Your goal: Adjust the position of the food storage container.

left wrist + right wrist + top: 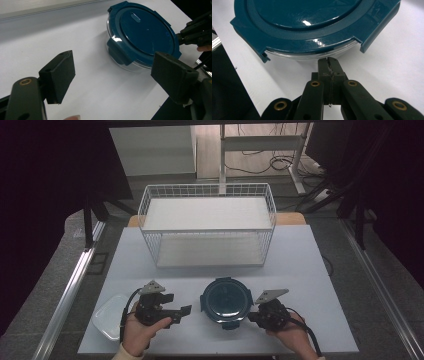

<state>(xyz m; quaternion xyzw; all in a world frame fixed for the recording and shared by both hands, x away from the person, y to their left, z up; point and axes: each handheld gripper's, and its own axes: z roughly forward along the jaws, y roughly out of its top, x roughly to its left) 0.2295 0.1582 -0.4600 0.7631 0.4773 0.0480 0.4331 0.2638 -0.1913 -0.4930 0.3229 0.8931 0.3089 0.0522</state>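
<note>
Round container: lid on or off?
On. The blue lid sits flat over the glass round container. In the left gripper view, the near latch tab is folded down over the rim.

I take the round blue-lidded container (226, 300) as my landmark. On its left, the bare surface (300, 270) gives open room, and my left tool (181, 314) sits there with its jaws spread and nothing between them. Farther left, a flat white lid (107, 317) lies near the surface's edge and narrows that approach. Behind the container, a strip of bare surface lies free up to the white wire basket (207, 222), which blocks any reach farther back. On the container's right, my right tool (251, 316) has its jaws pressed together, tips right at the glass wall below the lid rim, leaving no gap there.
</note>
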